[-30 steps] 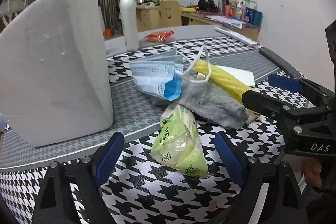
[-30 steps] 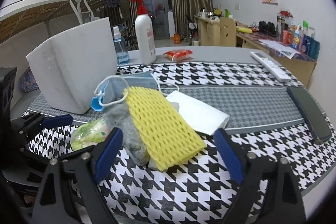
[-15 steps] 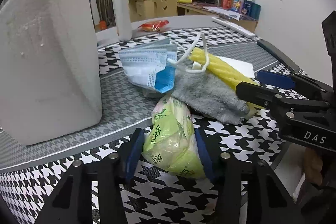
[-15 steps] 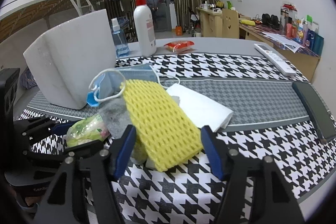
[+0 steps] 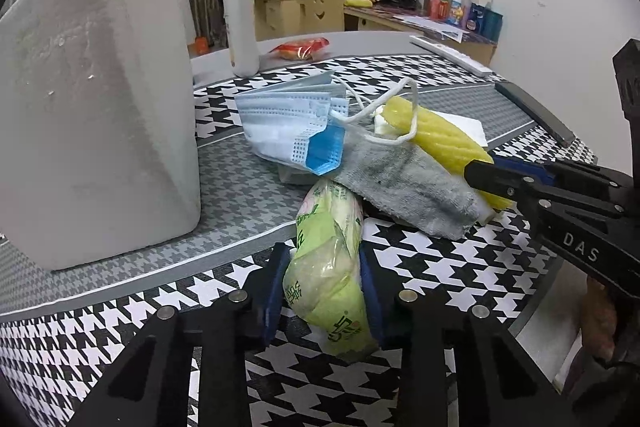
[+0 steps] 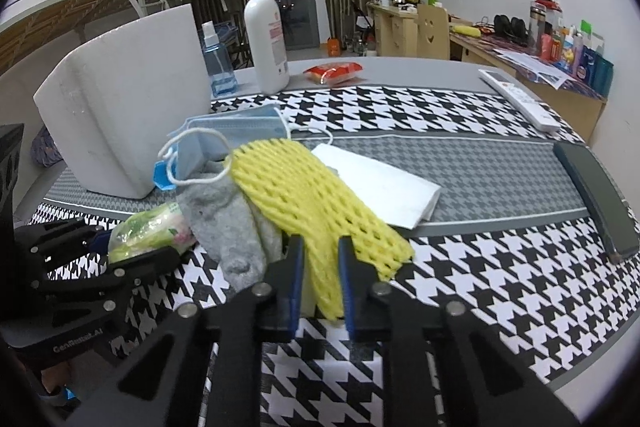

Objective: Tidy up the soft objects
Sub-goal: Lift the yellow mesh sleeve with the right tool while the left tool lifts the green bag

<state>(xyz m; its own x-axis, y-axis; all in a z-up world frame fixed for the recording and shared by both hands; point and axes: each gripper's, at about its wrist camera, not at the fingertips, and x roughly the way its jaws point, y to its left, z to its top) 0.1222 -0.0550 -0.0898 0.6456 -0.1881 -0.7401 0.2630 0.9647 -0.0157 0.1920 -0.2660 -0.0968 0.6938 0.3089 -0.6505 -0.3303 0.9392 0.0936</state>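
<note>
A green plastic packet point(image 5: 324, 227) lies on the houndstooth cloth, and my left gripper point(image 5: 322, 267) is closing with its blue pads pressed against both sides of it. My right gripper point(image 6: 320, 259) is closing too, pinching the near end of a yellow foam net point(image 6: 296, 187). The net rests on a grey sock point(image 6: 224, 211), with a blue face mask point(image 6: 236, 131) behind; the mask's ear loop drapes over the net's far end. In the left wrist view the right gripper point(image 5: 480, 171) reaches in from the right onto the net point(image 5: 436, 135).
A white foam box point(image 5: 92, 99) stands at the left. Under the pile lies a folded white sheet point(image 6: 380, 183). Behind stand a pump bottle point(image 6: 266, 35) and a blue spray bottle point(image 6: 218, 63), with a red snack packet point(image 6: 332, 73) beside them. A remote point(image 6: 520, 99) and a dark case point(image 6: 600, 195) lie right.
Both grippers stood wide open a second ago; the left jaws have come in onto the green packet and the right jaws onto the yellow net. Neither hand has shifted.
</note>
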